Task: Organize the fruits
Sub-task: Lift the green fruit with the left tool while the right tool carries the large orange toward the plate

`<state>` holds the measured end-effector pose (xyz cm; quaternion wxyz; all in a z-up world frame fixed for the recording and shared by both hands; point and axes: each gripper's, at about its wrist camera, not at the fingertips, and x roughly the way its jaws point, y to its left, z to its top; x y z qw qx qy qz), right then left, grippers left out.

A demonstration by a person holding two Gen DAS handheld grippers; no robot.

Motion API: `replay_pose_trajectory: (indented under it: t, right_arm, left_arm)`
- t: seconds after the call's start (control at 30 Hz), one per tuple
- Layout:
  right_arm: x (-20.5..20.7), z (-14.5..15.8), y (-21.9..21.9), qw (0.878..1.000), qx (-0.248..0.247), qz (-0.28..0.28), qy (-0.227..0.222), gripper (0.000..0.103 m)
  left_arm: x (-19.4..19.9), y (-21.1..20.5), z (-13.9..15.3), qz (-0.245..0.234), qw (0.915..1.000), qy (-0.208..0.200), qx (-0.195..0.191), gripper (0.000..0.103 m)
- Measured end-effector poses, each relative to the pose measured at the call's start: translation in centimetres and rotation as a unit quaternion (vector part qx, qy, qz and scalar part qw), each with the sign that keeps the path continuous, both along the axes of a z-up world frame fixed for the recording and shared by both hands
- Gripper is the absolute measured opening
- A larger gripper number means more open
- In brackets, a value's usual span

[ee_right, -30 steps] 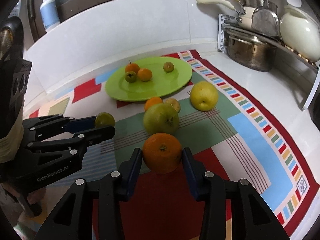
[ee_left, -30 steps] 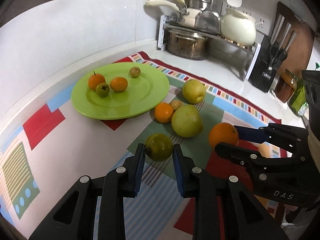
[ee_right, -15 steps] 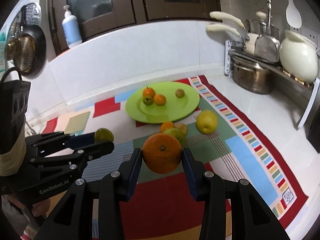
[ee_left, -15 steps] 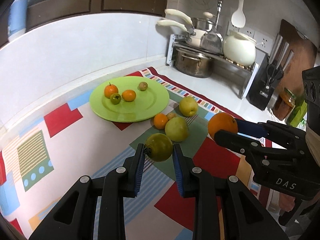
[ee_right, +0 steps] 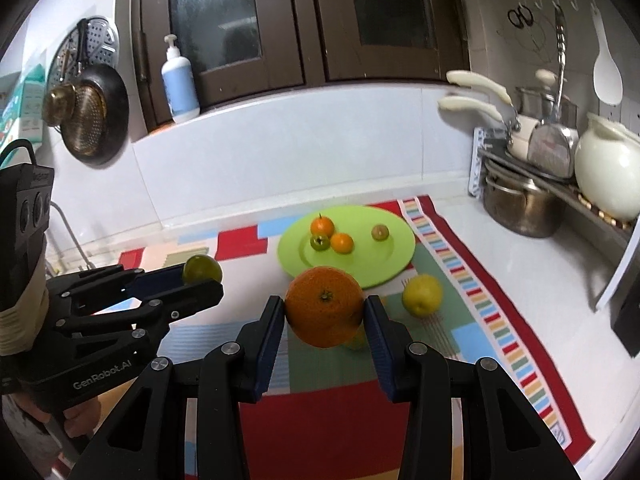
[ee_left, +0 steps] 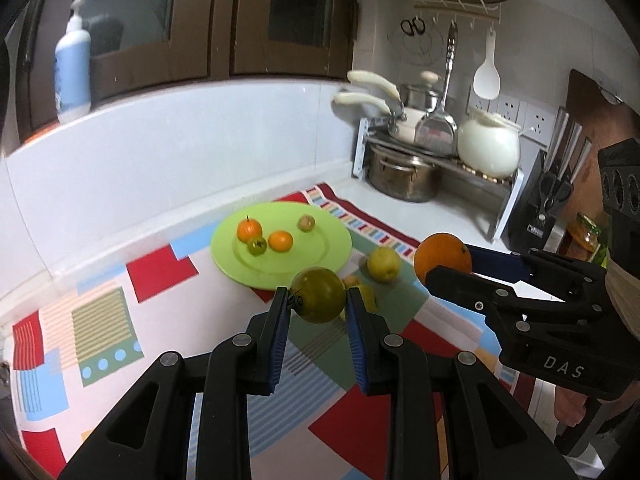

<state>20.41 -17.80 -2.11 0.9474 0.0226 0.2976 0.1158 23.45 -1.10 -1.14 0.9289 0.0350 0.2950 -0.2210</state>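
Note:
My left gripper (ee_left: 318, 304) is shut on a dull green round fruit (ee_left: 319, 300), held in the air above the patterned mat. My right gripper (ee_right: 324, 312) is shut on a large orange (ee_right: 324, 306), also lifted off the mat. Each gripper shows in the other's view: the orange (ee_left: 442, 258) at the right, the green fruit (ee_right: 202, 268) at the left. A green plate (ee_left: 320, 258) lies ahead with several small fruits on it. A yellow apple (ee_left: 383, 265) rests on the mat beside the plate. Other loose fruits are mostly hidden behind the held ones.
A colourful patterned mat (ee_right: 500, 320) covers the white counter. A metal rack with pots (ee_left: 404, 176) and a white jug (ee_left: 488, 150) stands at the back right, a knife block (ee_left: 544, 208) beyond it. A soap bottle (ee_right: 180, 80) sits on the ledge.
Both grippers have risen off the mat with their fruits and tilted up, so the plate and loose fruits look smaller and farther, and the cupboards above have come into view.

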Motion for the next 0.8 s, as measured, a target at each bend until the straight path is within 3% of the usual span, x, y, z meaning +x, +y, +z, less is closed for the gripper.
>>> replay_pose_trajectory:
  t: [0.43, 0.8]
  right_arm:
    - [2.5, 2.9, -1.4, 0.999, 0.002, 0.027, -0.030, 0.042]
    - [7.7, 4.5, -2.2, 0.998, -0.010, 0.049, -0.035, 0.042]
  left_arm:
    - [1.4, -1.4, 2.9, 0.031, 0.9990, -0.032, -0.005, 0.028]
    - [5.9, -3.2, 3.6, 0.043, 0.9985, -0.035, 0.001, 0.028]
